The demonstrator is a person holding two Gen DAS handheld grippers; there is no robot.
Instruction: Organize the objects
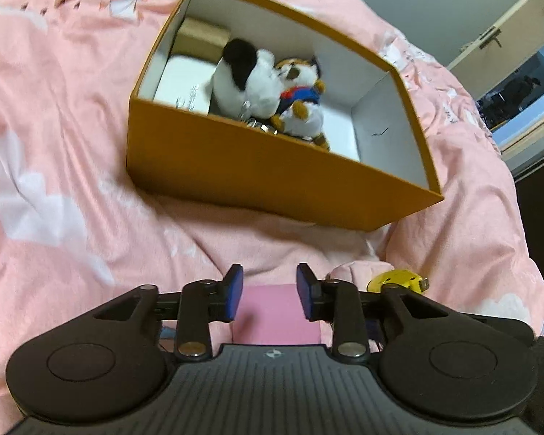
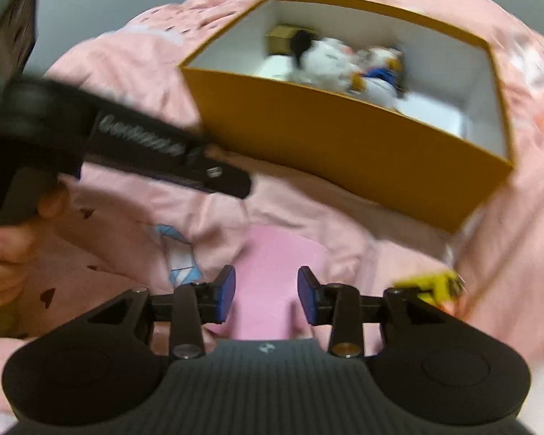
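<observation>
The left hand-held gripper (image 1: 269, 291) is tilting downward over the pink bedcover (image 1: 61, 152), pads apart and holding nothing. The right hand-held gripper (image 2: 266, 295) is angling down likewise, pads apart above a pink card (image 2: 272, 282). Beyond both, the orange box (image 1: 272, 177) is sitting on the bed, holding plush toys (image 1: 268, 83).

Orange box (image 1: 272, 166) at twelve o'clock on a pink bed (image 1: 54, 145), two plush toys (image 1: 268, 83) inside; left gripper (image 1: 269, 291) jaws apart
</observation>
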